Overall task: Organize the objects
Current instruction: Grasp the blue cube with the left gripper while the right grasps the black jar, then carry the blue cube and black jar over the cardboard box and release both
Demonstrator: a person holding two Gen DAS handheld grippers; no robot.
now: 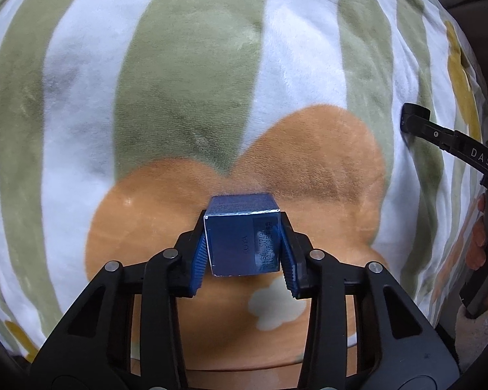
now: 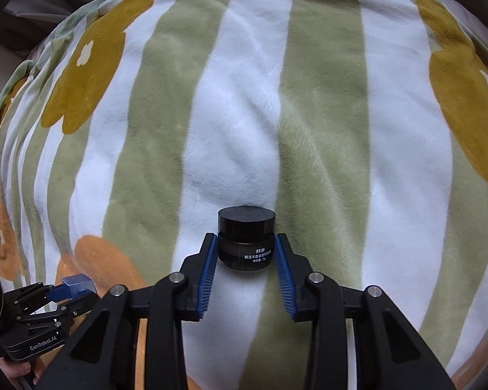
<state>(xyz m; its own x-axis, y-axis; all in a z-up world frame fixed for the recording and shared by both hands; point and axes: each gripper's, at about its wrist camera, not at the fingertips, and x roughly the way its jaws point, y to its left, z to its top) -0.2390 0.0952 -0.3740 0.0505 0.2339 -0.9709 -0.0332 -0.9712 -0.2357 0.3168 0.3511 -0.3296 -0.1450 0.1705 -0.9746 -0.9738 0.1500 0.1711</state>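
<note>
**Jaws close on a blue box and a black jar over a striped blanket**

The jaws of the left gripper [image 1: 244,243] are clamped on a small blue box [image 1: 242,239], its blue ribbed pads [image 1: 198,260] pressed against the 2 sides of the carton at lower centre of the left wrist view. The box stands over an orange flower printed on a green-and-white striped blanket [image 1: 185,65]. At the right edge of that frame, the tip of the right gripper [image 1: 413,117] touches the fabric, with a hand [image 1: 478,243] on its handle below.

In the right wrist view, a black jar [image 2: 245,242] with white lettering stands upright on the blanket at lower centre, between the right gripper's jaws. Its blue pads [image 2: 208,279] lie against the jar's lower sides; no gap can be seen. The left gripper, holding the blue box, appears at the lower left of this frame, well apart from the jar.
</note>
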